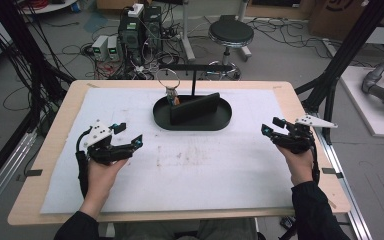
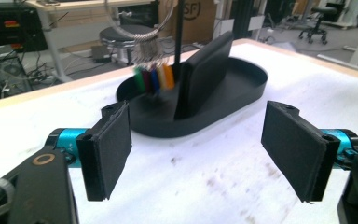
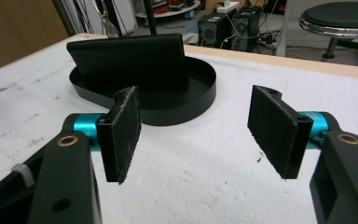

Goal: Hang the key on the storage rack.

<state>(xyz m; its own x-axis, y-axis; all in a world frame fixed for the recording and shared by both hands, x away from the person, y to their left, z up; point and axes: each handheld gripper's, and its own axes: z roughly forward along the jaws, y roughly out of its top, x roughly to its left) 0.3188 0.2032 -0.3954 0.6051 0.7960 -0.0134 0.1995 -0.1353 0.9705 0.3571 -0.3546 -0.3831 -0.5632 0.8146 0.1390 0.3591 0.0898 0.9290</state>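
Both forearms enter from the near table edge in the high view. Left gripper (image 1: 128, 134) has its fingers spread wide with nothing between them; in the left gripper view the two pads (image 2: 109, 149) stand well apart over bare white mat (image 1: 205, 165). Right gripper (image 1: 273, 126) likewise has fingers spread and empty; its pads (image 3: 123, 133) frame open mat in the right gripper view.

Ahead of both sets of fingertips, between the two grippers and farther from the person, sits the black oval tray (image 1: 215, 122). It rests on the mat, apart from either gripper. A black slab (image 1: 195, 109) stands on edge inside the tray, slanting across it. Beside the slab, at the tray's far left part, a cluster of coloured tags (image 2: 154, 78) hangs from a wire ring (image 1: 167, 79); the ring hangs from a black T-shaped stand (image 1: 195, 75) rising from the tray. The tags appear blurred in the left gripper view.

Open mat lies between the left fingertips and the tray's raised rim, and likewise on the right side. The right gripper is near the mat's right border, close to the wooden table edge (image 1: 300, 100). The left gripper sits inward from the mat's left border.

Beyond the table's far edge: a round stool (image 1: 231, 32), computer boxes (image 1: 140, 30) and loose cables on the floor.
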